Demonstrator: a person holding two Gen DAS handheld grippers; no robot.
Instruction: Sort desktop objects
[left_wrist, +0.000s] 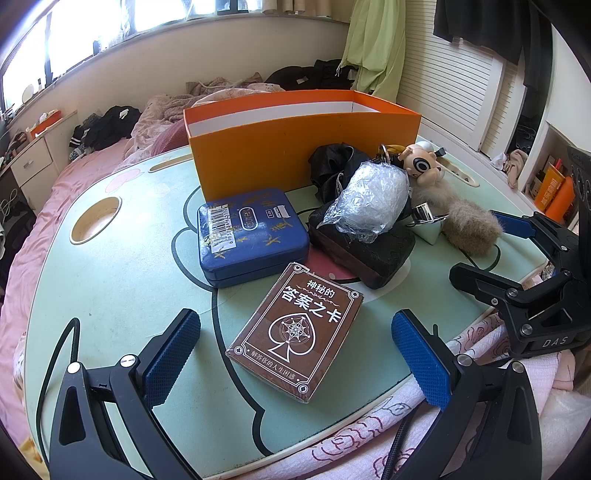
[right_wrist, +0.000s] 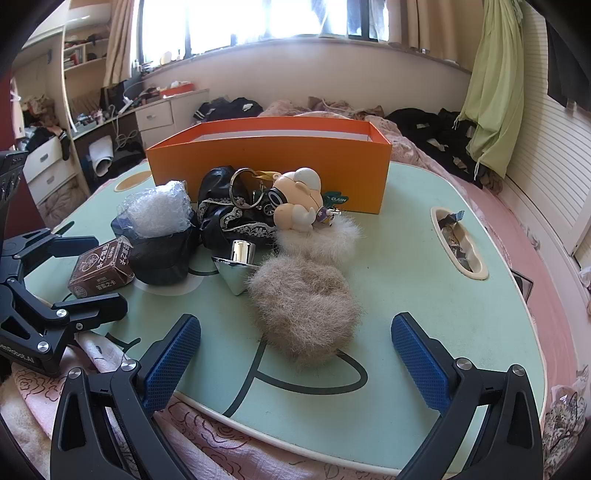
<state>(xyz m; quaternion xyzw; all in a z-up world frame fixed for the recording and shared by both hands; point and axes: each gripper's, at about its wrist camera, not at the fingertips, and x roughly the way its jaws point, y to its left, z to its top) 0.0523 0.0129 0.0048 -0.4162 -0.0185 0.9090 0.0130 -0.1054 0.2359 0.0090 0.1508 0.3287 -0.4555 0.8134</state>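
Observation:
A brown card box (left_wrist: 295, 336) lies on the green lap table (left_wrist: 110, 288), just ahead of my open left gripper (left_wrist: 295, 354). Behind it sit a blue tin (left_wrist: 251, 236) and a black block (left_wrist: 365, 254) with a clear plastic bundle (left_wrist: 373, 199) on top. An orange box (left_wrist: 295, 147) stands open at the back. My right gripper (right_wrist: 295, 358) is open just short of a tan fur pompom (right_wrist: 306, 310). Beyond the pompom are a chrome cone (right_wrist: 236, 269), a doll keychain (right_wrist: 299, 199) and a black cloth (right_wrist: 229, 214). The card box (right_wrist: 103, 269) shows at the left there.
The table rests on a bed with pink bedding (left_wrist: 40, 206). A round cup recess (left_wrist: 96, 219) is at the table's left, and a slot with wrappers (right_wrist: 458, 243) at its right. Clothes lie on the bed behind. Drawers (right_wrist: 51, 170) stand left, a slatted wardrobe (left_wrist: 454, 85) right.

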